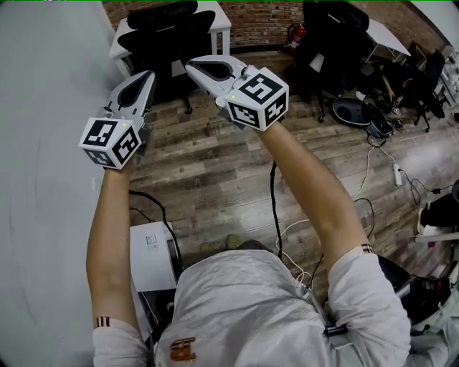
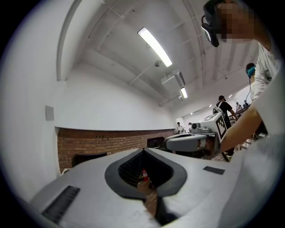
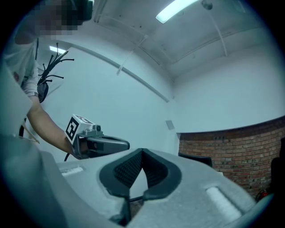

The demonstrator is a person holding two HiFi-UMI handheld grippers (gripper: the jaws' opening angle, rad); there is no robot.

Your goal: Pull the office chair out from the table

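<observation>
A black office chair (image 1: pixel 166 34) stands tucked against a small white table (image 1: pixel 219 20) at the far end of the wooden floor, by the brick wall. Both grippers are held up side by side at arm's length, well short of the chair and pointing towards it. My left gripper (image 1: pixel 148 74) is shut with nothing in its jaws. My right gripper (image 1: pixel 191 65) is shut and empty as well. In the left gripper view the closed jaws (image 2: pixel 143 150) show the right gripper (image 2: pixel 187 141) alongside. The right gripper view (image 3: pixel 142 150) shows the left gripper (image 3: pixel 100 144) beside it.
A grey wall (image 1: pixel 43 179) runs along the left. More black chairs (image 1: pixel 331 39) and desks crowd the far right. Cables and a power strip (image 1: pixel 396 174) lie on the floor at right. A white box (image 1: pixel 152 254) sits near my feet. A fire extinguisher (image 1: pixel 297 34) stands by the brick wall.
</observation>
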